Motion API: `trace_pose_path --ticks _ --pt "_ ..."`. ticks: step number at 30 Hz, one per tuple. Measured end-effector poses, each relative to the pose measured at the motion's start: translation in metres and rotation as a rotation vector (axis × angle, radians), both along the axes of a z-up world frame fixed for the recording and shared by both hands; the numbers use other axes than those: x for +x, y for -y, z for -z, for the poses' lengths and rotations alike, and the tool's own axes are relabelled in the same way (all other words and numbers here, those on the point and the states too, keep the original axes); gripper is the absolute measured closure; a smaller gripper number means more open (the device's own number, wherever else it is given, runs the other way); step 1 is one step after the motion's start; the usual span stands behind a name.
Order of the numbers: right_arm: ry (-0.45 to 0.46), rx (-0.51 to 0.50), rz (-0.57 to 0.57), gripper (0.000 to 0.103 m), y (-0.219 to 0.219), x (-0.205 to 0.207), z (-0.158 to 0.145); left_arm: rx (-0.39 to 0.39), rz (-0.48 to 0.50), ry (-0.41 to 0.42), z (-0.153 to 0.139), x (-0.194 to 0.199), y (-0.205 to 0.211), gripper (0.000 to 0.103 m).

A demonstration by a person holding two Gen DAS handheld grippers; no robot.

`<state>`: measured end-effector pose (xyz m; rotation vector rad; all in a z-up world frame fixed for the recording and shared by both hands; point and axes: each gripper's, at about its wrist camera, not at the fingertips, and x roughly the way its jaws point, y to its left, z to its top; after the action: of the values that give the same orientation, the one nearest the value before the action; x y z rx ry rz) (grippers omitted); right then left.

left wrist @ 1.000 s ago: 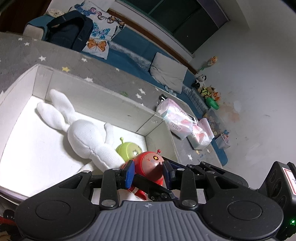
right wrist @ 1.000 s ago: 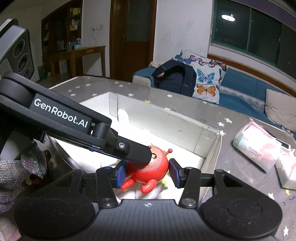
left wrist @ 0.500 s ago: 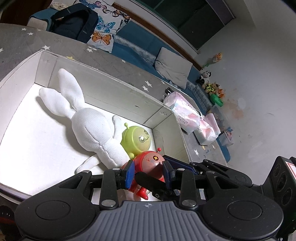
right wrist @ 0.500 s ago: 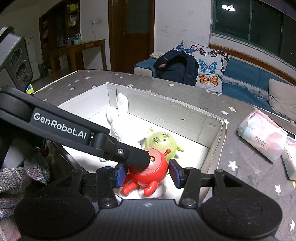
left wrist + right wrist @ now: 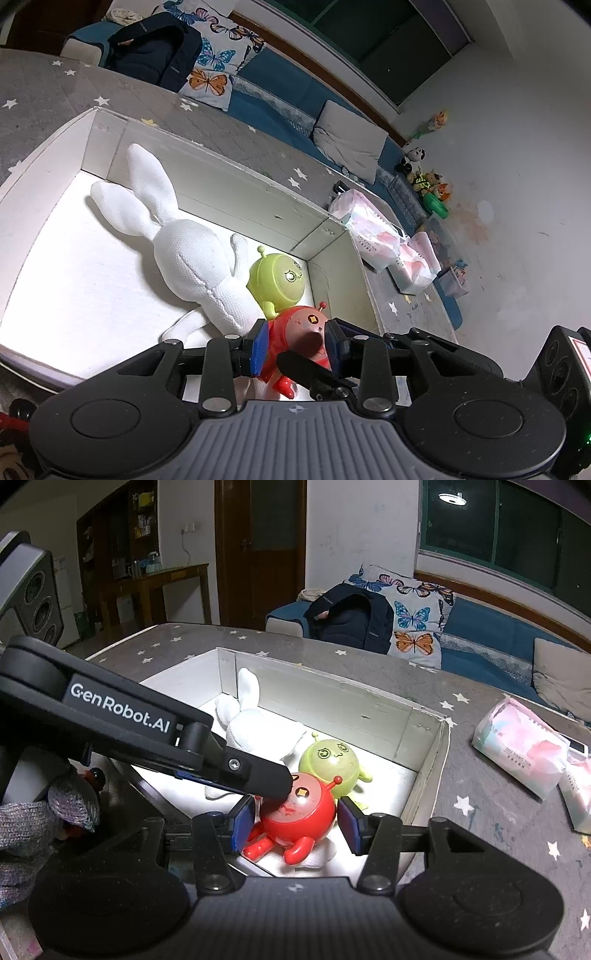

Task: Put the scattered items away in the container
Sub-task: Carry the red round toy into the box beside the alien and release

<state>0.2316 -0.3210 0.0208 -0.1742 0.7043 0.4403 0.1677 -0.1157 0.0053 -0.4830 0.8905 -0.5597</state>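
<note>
A red round toy [image 5: 299, 814] lies at the near right corner of the white box [image 5: 428, 775], beside a green round toy [image 5: 328, 762] and a white plush rabbit [image 5: 255, 727]. My left gripper [image 5: 297, 350] is closed on the red toy [image 5: 301, 332] and reaches in from the left in the right wrist view. My right gripper [image 5: 295, 821] is open, with one pad on each side of the red toy; I cannot tell if the pads touch it. The rabbit [image 5: 177, 240] and green toy [image 5: 277, 277] also show in the left wrist view.
The box [image 5: 332, 236] sits on a grey star-patterned table [image 5: 480, 805]. Two tissue packs [image 5: 521, 746] lie to the right of the box. A sofa with a dark backpack [image 5: 351, 616] and butterfly cushions stands behind the table.
Both grippers have drawn back and up a little, so more of the box, the rabbit and the green toy show. The left gripper still grips the red toy.
</note>
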Motion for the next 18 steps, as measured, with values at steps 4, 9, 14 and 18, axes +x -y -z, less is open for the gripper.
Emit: trace_pose_path --ticks 4,9,14,18 --pt "0.002 0.003 0.004 0.051 0.000 -0.002 -0.001 0.001 -0.004 0.006 -0.002 -0.002 -0.001 0.068" --pt "0.010 0.004 0.007 0.044 0.000 -0.005 -0.004 0.003 -0.010 0.013 -0.003 -0.005 -0.003 0.068" --pt "0.019 0.005 0.014 0.041 0.001 -0.006 -0.005 0.011 -0.011 0.025 -0.006 -0.010 -0.003 0.068" --pt "0.027 0.009 0.019 0.040 0.002 -0.010 -0.007 0.009 -0.014 0.030 -0.009 -0.014 -0.005 0.068"
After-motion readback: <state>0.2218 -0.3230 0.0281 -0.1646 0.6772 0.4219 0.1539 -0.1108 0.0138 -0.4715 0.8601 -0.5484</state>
